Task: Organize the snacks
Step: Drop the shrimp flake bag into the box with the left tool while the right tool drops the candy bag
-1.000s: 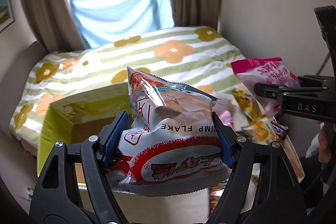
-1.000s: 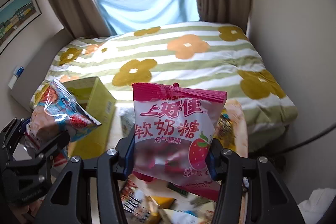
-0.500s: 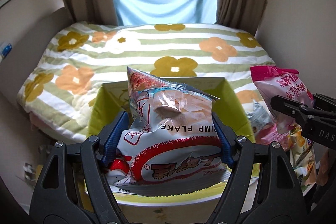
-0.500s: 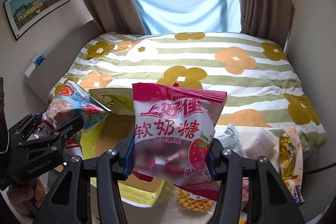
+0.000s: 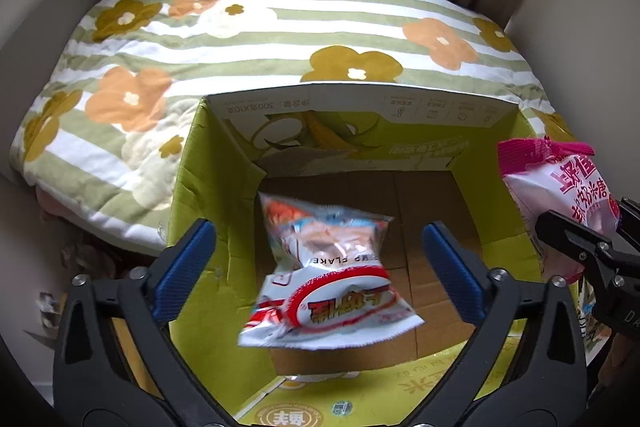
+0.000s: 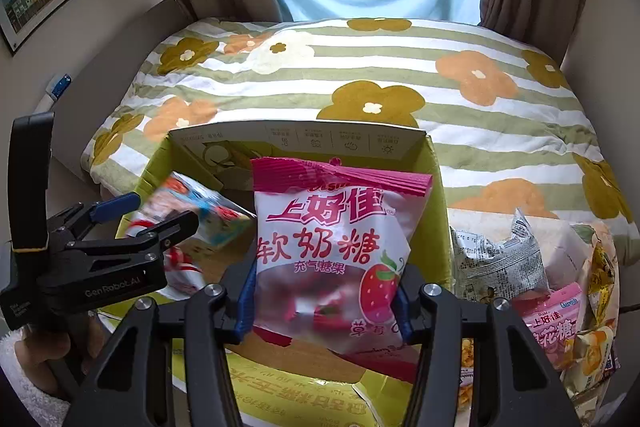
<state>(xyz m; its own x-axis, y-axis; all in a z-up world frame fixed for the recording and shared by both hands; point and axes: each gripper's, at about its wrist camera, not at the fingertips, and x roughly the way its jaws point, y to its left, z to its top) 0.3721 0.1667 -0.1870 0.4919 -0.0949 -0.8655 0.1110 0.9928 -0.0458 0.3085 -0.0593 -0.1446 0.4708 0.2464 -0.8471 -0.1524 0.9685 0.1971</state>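
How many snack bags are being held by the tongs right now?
1. The pink strawberry candy bag is gripped in the right tongs. The left tongs are open; the shrimp flake bag is loose over the green box.

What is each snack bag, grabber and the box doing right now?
left gripper: open, holding nothing
shrimp flake bag: loose, blurred, inside the box opening
right gripper: shut on the pink candy bag
pink candy bag: held upright
green box: open, flaps up
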